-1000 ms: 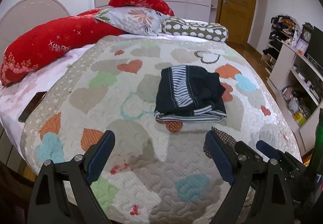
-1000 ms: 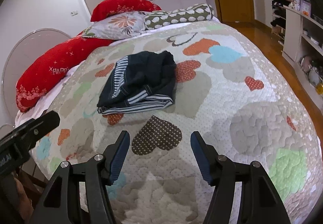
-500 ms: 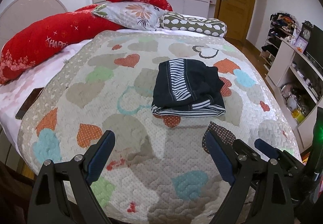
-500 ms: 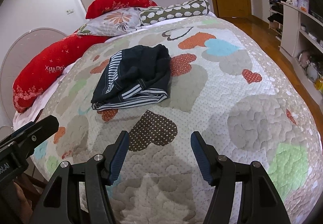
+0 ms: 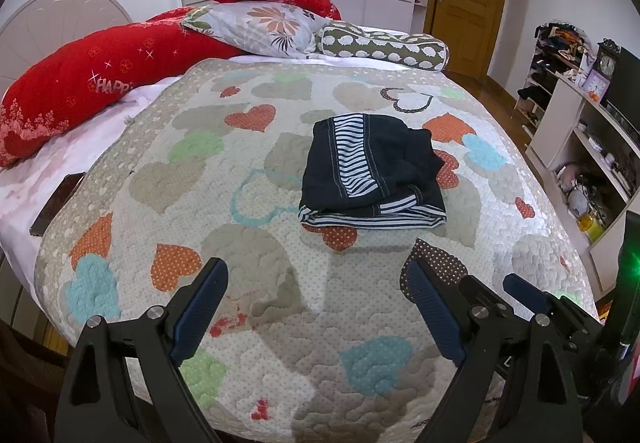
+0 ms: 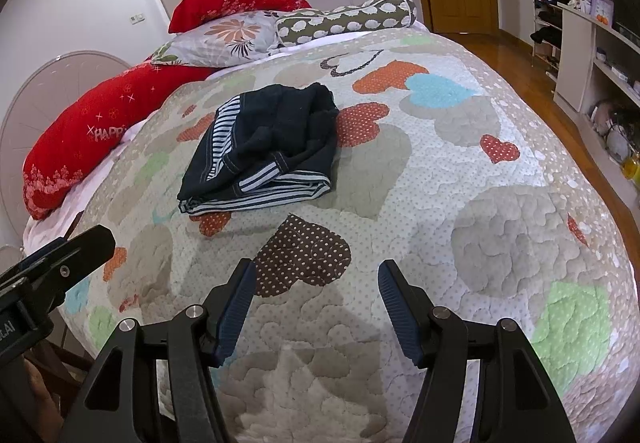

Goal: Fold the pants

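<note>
On the quilted bed (image 5: 256, 323): pants (image 5: 372, 175) lie as a compact folded bundle near its middle, both claws clear.

Left claw (image 5: 316, 307) and right claw (image 6: 314, 305) hang apart, empty, well short of the pants. Risk: the upper layer looks loosely bunched on the door side; a snagging claw could drag it open. Long axis appears to run toward the pillows (image 5: 260, 27), with the striped hem edge facing both claws.
</note>
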The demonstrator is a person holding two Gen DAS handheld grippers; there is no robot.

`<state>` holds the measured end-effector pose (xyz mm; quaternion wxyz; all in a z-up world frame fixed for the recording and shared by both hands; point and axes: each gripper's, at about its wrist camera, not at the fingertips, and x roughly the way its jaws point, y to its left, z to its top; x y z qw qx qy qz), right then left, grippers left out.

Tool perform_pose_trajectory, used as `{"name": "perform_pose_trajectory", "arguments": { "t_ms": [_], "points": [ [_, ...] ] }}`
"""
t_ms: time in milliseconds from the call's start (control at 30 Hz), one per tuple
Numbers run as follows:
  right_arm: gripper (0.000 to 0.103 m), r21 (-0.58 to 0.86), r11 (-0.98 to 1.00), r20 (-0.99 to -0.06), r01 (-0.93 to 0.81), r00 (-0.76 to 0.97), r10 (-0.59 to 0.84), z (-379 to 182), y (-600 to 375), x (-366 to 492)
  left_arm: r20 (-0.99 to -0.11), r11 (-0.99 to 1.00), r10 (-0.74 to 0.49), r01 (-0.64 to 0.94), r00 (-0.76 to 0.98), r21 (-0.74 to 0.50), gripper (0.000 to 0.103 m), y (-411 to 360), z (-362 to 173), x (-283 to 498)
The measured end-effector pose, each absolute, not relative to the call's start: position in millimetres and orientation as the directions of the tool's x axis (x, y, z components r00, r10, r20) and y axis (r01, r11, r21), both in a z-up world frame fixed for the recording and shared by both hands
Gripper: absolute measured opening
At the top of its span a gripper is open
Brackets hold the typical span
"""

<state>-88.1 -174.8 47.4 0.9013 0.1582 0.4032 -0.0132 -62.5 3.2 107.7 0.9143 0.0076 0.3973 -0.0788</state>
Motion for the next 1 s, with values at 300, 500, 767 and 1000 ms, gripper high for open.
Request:
{"name": "perform_pose_trajectory", "arguments": {
  "t_ms": [300,500,767,1000],
  "points": [
    [0.068,0.276,0.949,-0.737,0.152,0.667,0.107,45,-176,-88,-0.729,0.987,-0.139,0.151,0.670,-0.049,0.090,4,108,-62],
    [0.069,0.271,0.952,-0.738,0.141,0.666,0.112,44,-176,-88,-0.733,0.987,-0.139,0.151,0.665,-0.050,0.090,5,103,-62],
    [0.070,0.266,0.955,-0.740,0.134,0.663,0.113,42,-174,-88,-0.747,0.987,-0.141,0.150,0.649,-0.057,0.090,8,96,-61],
    [0.071,0.266,0.955,-0.740,0.130,0.662,0.117,40,-174,-88,-0.761,0.987,-0.144,0.144,0.633,-0.066,0.090,10,92,-58]
  ]
}}
